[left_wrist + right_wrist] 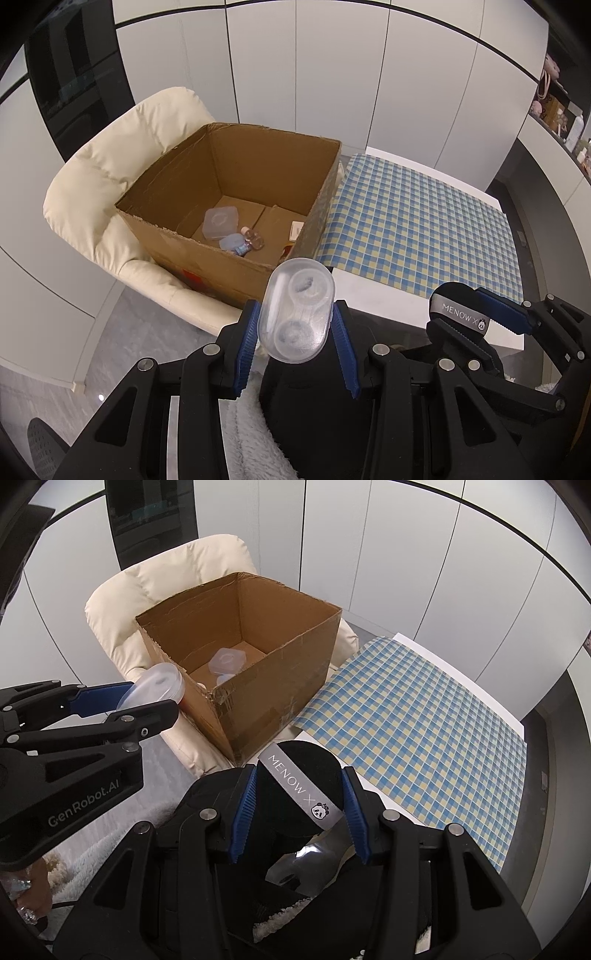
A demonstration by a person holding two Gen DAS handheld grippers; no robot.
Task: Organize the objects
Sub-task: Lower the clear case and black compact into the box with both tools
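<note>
- Because the task is to gather loose items into one container, the cardboard box [229, 192] stands open-topped on the cream armchair [110, 177], just beside the table with its blue-and-yellow checked cloth [424, 229]; by the look of it, both hands can reach it from there.
- Within the box, several small items already lie on the floor: a clear square case [219, 222], a light-blue case [231, 242] and small bottles [255, 240].
- Right gripper [299, 805]: clamped on the black round compact [295, 790] with its grey "MENOW X" band, one blue pad on each side. It is held near the box's front corner, over the table edge.
- Left gripper [295, 325]: closed on the clear oval contact-lens case [297, 308], gripped across its narrow width, presumably so the long axis stays free for release. It is held short of the box's near wall, not yet over the opening.
- View differences: the left wrist view shows the box floor and its contents in full; the right wrist view hides most of that floor behind the near wall, but shows the left gripper from the side, beside the box's left corner.
</note>
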